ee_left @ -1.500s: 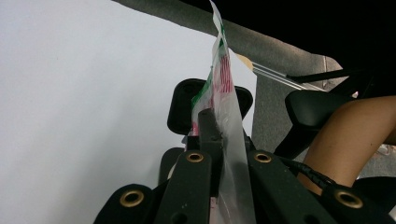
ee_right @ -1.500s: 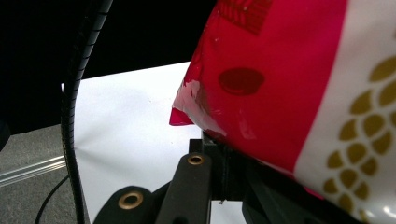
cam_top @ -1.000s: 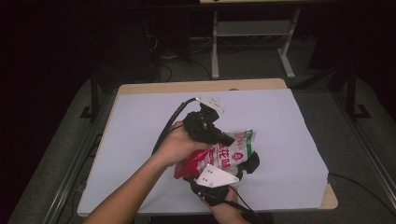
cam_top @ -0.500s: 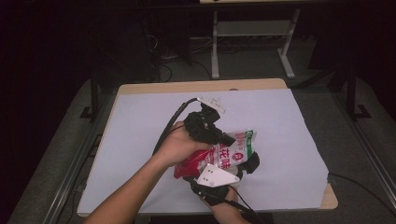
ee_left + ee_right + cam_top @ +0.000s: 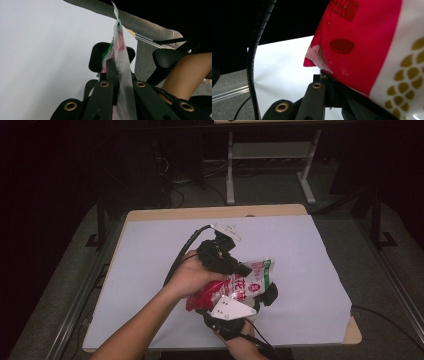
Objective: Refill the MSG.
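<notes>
Both hands crowd the near middle of the bench (image 5: 150,245), and much of the red and white snack bag (image 5: 242,287) sits buried under them, so its full shape is hard to make out. The left gripper (image 5: 235,265) has its fingers pinched tight on the bag's clear sealed edge (image 5: 122,72); in the left gripper view that edge stands up thin between them. The right gripper (image 5: 267,295), at the near edge, is clamped on the bag too, though the red film (image 5: 362,45) covers its fingers. A black cable (image 5: 182,257) loops off to the left. Red Chinese characters mark the white panel, too small to read.
</notes>
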The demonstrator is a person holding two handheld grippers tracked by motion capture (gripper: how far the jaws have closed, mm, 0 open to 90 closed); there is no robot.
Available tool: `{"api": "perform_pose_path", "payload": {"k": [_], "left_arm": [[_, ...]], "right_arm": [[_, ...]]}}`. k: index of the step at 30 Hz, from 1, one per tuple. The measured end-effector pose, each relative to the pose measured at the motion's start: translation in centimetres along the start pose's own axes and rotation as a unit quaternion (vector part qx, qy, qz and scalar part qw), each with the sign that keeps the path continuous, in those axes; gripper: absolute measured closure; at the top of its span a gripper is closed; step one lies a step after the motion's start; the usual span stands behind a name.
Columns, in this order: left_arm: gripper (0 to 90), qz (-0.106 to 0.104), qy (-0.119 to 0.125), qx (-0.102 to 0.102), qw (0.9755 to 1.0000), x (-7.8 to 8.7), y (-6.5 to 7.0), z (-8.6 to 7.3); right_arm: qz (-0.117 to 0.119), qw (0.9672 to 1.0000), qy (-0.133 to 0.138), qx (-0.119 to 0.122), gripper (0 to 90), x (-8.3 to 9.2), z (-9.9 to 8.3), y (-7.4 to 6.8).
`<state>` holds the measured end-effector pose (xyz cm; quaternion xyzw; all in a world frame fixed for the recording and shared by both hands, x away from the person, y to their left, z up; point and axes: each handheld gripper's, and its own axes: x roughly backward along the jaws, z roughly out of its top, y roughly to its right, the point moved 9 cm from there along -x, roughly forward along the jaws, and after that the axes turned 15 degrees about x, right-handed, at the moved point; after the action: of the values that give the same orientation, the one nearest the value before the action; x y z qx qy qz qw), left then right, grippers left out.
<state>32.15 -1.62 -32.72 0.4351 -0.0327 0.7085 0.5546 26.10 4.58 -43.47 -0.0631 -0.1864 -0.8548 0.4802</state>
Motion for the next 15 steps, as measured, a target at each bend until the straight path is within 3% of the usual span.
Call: {"api": "perform_pose_path", "payload": {"k": [15], "left_arm": [[90.0,-0.002,0.001,-0.001,1.0000,-0.08,-0.01,0.05]], "right_arm": [[0.000,1.0000,0.000,0.003,90.0,0.02,0.02,0.09]]}}
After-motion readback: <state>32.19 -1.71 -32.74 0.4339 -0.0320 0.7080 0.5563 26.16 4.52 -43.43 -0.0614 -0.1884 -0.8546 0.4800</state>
